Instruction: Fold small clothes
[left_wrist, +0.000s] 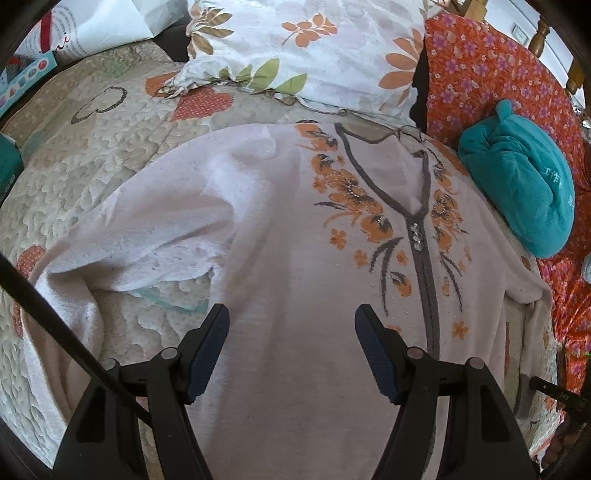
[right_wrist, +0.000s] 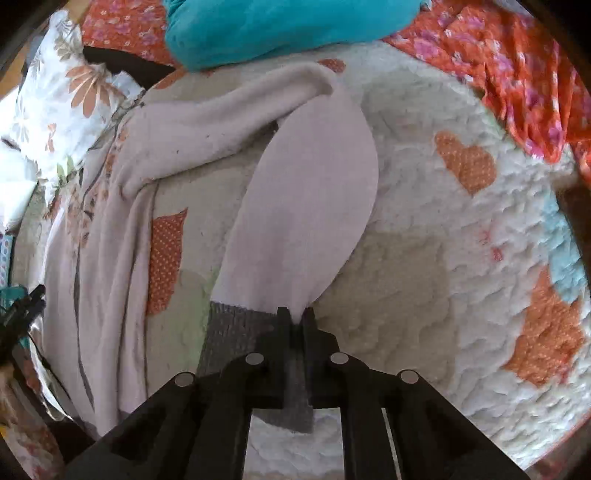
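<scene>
Your right gripper (right_wrist: 295, 317) has its two fingers pressed together at the lower middle of the right wrist view, and between them you hold the grey cuff (right_wrist: 236, 332) of a sleeve (right_wrist: 306, 192). The sleeve goes up from the fingers through the middle of the frame as a wide pale pink band, lifted off the quilt (right_wrist: 424, 240). At the upper middle it bends and joins the body of the sweater (right_wrist: 110, 229), which lies on the left side of the frame. Above it, at the top edge, you see a teal plush item (right_wrist: 277, 26), and at the upper right an orange flowered cloth (right_wrist: 517, 74).

Your left gripper (left_wrist: 291, 332) has its fingers wide apart at the lower middle of the left wrist view, and nothing is between them. They are over the plain pink front of the sweater (left_wrist: 288, 258); I cannot tell if they touch the fabric. The sweater lies flat on the quilt (left_wrist: 92, 177) and fills the centre of the frame. Right of the fingers runs the grey button band (left_wrist: 424, 266) with small clear buttons, and orange flowers are printed on both sides of it. The other sleeve (left_wrist: 122, 240) spreads to the left, with its end falling toward the lower left. At the top of the frame a white flowered pillow (left_wrist: 295, 48) touches the neck area of the sweater. At the right, the teal plush item (left_wrist: 524, 184) lies just beside the shoulder, on the orange flowered cloth (left_wrist: 480, 62).
</scene>
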